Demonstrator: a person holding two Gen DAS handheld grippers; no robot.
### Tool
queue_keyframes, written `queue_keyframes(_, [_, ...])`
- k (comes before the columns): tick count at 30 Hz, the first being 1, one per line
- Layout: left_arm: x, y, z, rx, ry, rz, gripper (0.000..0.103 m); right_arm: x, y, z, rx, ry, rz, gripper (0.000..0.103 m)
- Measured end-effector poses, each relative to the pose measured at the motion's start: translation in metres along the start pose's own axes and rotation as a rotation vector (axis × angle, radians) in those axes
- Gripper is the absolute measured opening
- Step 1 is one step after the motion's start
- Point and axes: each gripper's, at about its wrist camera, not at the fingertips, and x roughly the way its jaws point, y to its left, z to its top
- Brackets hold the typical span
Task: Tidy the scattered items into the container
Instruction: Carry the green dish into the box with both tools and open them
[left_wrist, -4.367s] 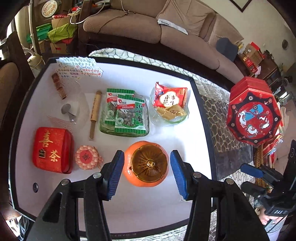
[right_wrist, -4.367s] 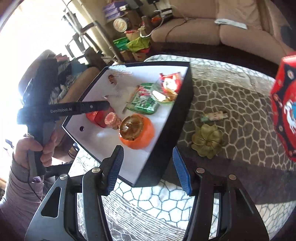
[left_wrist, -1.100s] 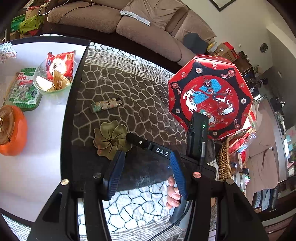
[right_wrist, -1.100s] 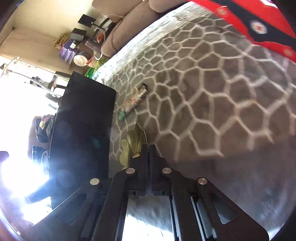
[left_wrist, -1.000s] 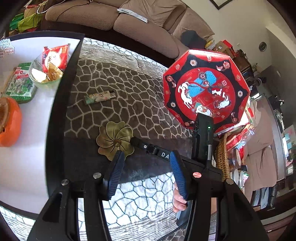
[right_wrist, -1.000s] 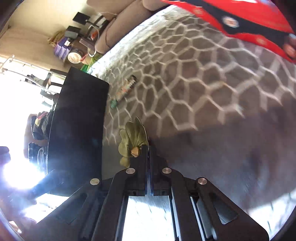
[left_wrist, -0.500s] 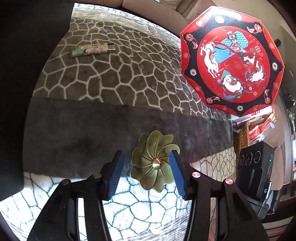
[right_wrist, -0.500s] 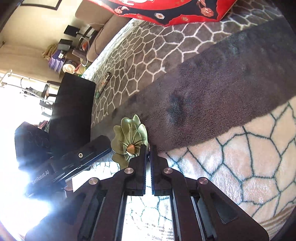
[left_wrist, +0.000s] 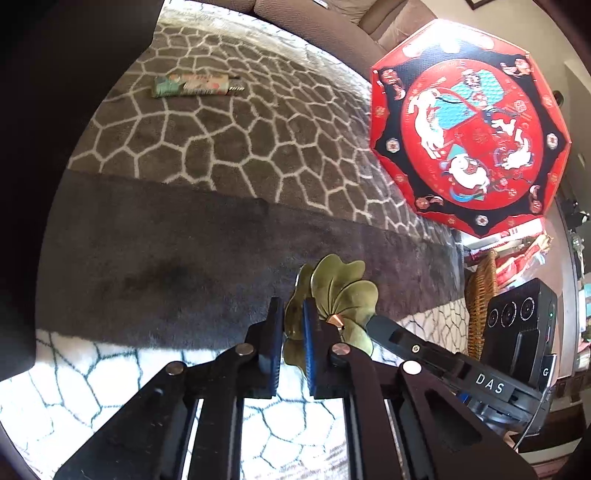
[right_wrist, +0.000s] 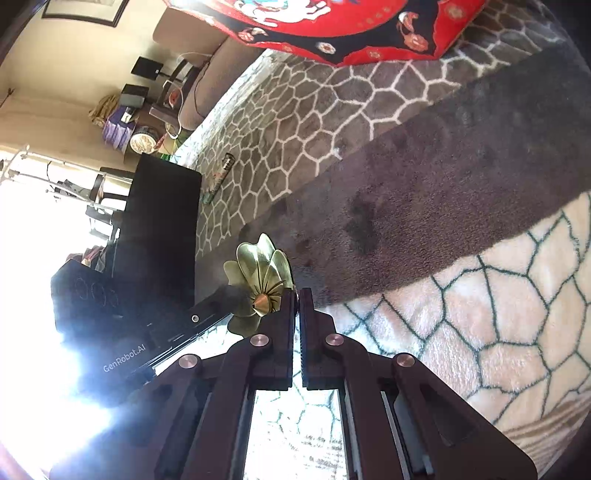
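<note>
Grey honeycomb-patterned rug (left_wrist: 229, 147) filled both views, with the red octagonal box (left_wrist: 469, 125) at upper right and a small green wrapped packet (left_wrist: 192, 85) upper left. Half a second before, the left gripper (left_wrist: 293, 325) stood apart; now both it and the right gripper (right_wrist: 296, 299) clamped the brass flower dish (left_wrist: 340, 291) — lower centre. Lettering read "DAS" and "GenRobot.AI".

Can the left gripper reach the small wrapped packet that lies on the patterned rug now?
Probably not yet: the left gripper is shut on the brass flower dish, which the right gripper also pinches. The packet lies unobstructed, farther off across the rug.
</note>
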Motion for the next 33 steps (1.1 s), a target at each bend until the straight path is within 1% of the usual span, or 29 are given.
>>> queue_keyframes(4, [-0.031, -0.013, 0.008, 0.011, 0.002, -0.018, 0.010, -0.019, 0.033, 0.006, -0.024, 0.000, 0.008, 0.004])
queue_keyframes(7, [-0.069, -0.022, 0.018, 0.039, -0.028, -0.016, 0.010, -0.028, 0.078, 0.015, -0.082, 0.005, -0.003, 0.004])
queue_keyframes(9, [-0.094, -0.021, 0.025, 0.044, -0.051, -0.006, 0.010, -0.027, 0.111, 0.021, -0.109, 0.027, 0.002, 0.003])
queue_keyframes(12, [-0.133, -0.006, 0.036, 0.029, -0.083, 0.009, 0.010, -0.012, 0.161, 0.033, -0.150, 0.068, 0.013, 0.003])
queue_keyframes(16, [-0.179, 0.028, 0.047, 0.002, -0.109, 0.046, 0.010, 0.025, 0.220, 0.036, -0.197, 0.131, 0.018, 0.003])
queue_keyframes(20, [-0.209, 0.072, 0.059, -0.033, -0.115, 0.088, 0.010, 0.069, 0.262, 0.033, -0.238, 0.194, -0.005, 0.004])
queue_keyframes(25, [-0.216, 0.125, 0.059, -0.075, -0.083, 0.121, 0.010, 0.120, 0.290, 0.015, -0.301, 0.275, -0.085, 0.004])
queue_keyframes(28, [-0.214, 0.149, 0.054, -0.100, -0.050, 0.104, 0.010, 0.141, 0.292, 0.005, -0.322, 0.324, -0.133, 0.005])
queue_keyframes(30, [-0.211, 0.159, 0.052, -0.096, -0.028, 0.105, 0.010, 0.152, 0.290, 0.001, -0.328, 0.348, -0.168, 0.005])
queue_keyframes(33, [-0.205, 0.162, 0.051, -0.072, 0.007, 0.119, 0.010, 0.163, 0.288, -0.002, -0.351, 0.377, -0.235, 0.006])
